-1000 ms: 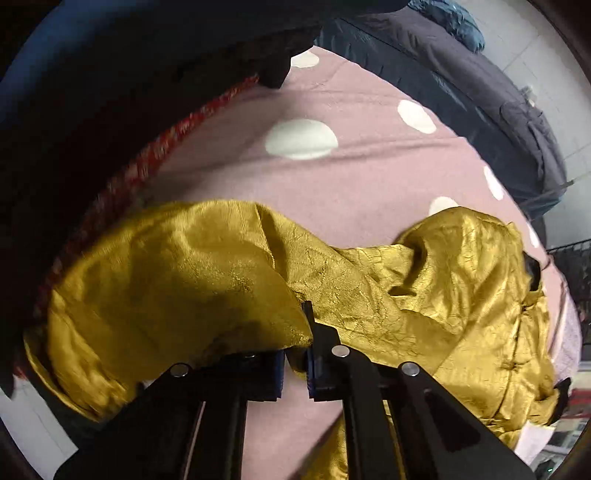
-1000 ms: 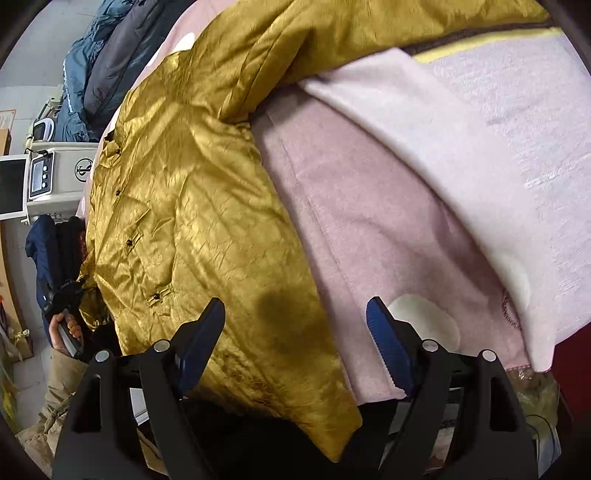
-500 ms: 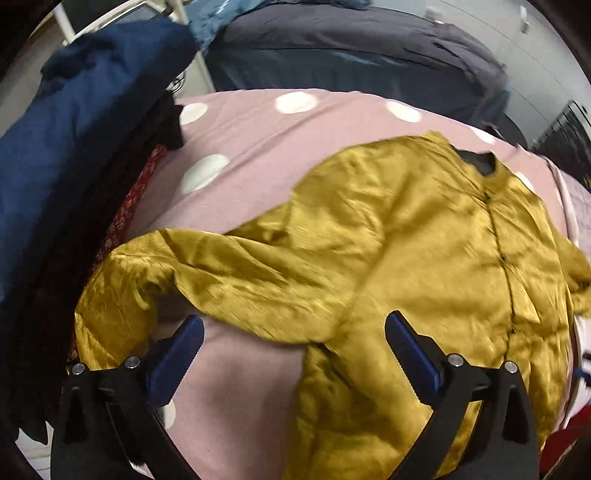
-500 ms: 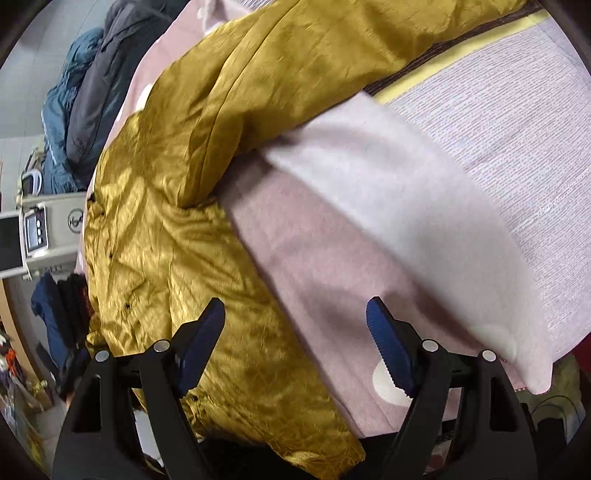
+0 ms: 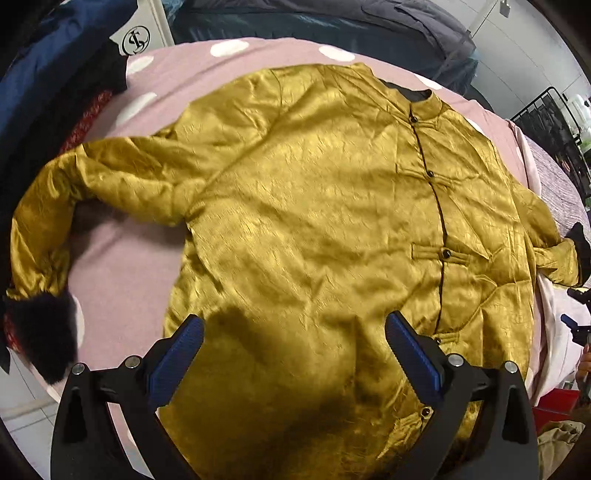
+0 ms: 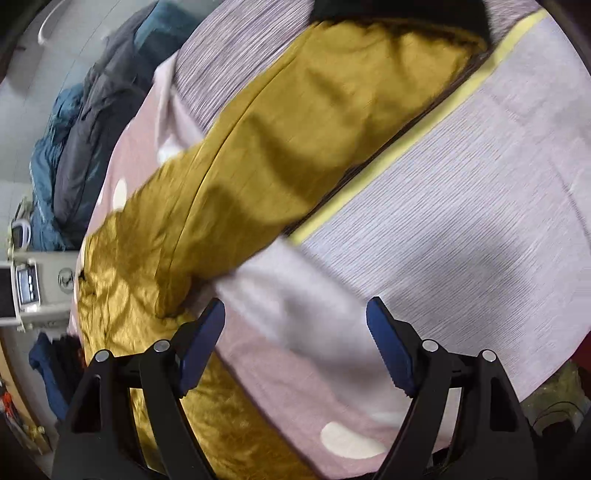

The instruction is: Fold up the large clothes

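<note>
In the upper left of the left wrist view, a pale cabinet panel [image 5: 142, 37] is showing a round black emblem with curled letters that look like an "S" crossed with an "L"; I cannot read it with more certainty. In the right wrist view, at the left edge, a beige machine [image 6: 40, 280] is carrying the same kind of round emblem and a small grey display, but its characters are too small to read.

The gold satin jacket [image 5: 314, 206] is lying face up and spread out on a pink blanket with white dots [image 5: 122, 266], filling the middle of the left wrist view. Its stand collar is pointing to the upper right, and a dark line of knot buttons is running down the front. One sleeve is bending toward the left edge and ending in a black fur cuff [image 5: 40, 332] at the lower left. The other sleeve is reaching the right edge, also with a dark cuff.

In the right wrist view, that sleeve is lying diagonally over a grey striped sheet with a yellow band [image 6: 461, 192]. Dark blue and grey padded coats [image 5: 332, 26] are piled along the top of the left wrist view.

The left tongs [image 5: 293, 354] are standing wide above the jacket's lower part, holding nothing. The right tongs [image 6: 295, 343] are also standing wide and empty above the blanket, just beside the jacket's hem.
</note>
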A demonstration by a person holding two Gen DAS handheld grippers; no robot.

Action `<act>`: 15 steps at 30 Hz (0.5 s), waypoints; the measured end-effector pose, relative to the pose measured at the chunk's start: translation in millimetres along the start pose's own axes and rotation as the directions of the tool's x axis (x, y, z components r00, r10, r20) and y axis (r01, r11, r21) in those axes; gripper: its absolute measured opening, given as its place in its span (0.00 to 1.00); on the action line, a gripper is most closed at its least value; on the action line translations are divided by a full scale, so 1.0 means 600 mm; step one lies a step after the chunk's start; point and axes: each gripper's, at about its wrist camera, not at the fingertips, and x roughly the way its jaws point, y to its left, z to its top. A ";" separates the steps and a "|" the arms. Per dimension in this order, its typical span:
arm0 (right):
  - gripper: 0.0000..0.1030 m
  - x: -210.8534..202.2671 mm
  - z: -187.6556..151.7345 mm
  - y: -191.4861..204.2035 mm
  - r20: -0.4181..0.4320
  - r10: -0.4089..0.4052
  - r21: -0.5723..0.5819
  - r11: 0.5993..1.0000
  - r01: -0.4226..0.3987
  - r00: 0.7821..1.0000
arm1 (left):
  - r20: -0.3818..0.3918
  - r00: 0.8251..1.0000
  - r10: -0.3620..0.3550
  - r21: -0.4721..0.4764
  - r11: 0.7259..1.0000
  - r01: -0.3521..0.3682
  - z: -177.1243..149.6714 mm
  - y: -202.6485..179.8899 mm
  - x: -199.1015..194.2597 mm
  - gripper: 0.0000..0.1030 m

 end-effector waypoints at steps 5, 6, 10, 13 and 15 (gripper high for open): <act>0.76 -0.054 0.092 -0.054 0.120 -0.022 0.113 0.994 0.009 0.992 | -0.001 1.000 0.021 -0.010 1.000 -0.021 -0.008 0.004 -0.006 0.94; 0.76 -0.065 0.113 -0.057 0.145 -0.024 0.125 0.992 0.005 0.989 | 0.002 1.000 0.027 -0.020 0.999 -0.027 -0.007 0.009 -0.008 0.94; 0.76 -0.100 0.205 -0.045 0.218 -0.078 0.165 0.985 0.042 0.973 | 0.005 1.000 0.030 -0.061 0.998 -0.030 -0.002 0.021 -0.016 0.94; 0.76 -0.117 0.261 -0.021 0.276 -0.151 0.144 0.983 0.114 0.949 | 0.013 1.000 0.028 -0.071 0.997 -0.028 -0.003 0.022 -0.025 0.94; 0.76 -0.124 0.303 0.005 0.325 -0.216 0.081 0.976 0.201 0.921 | 0.016 0.999 0.040 -0.065 0.997 -0.039 -0.006 0.020 -0.029 0.94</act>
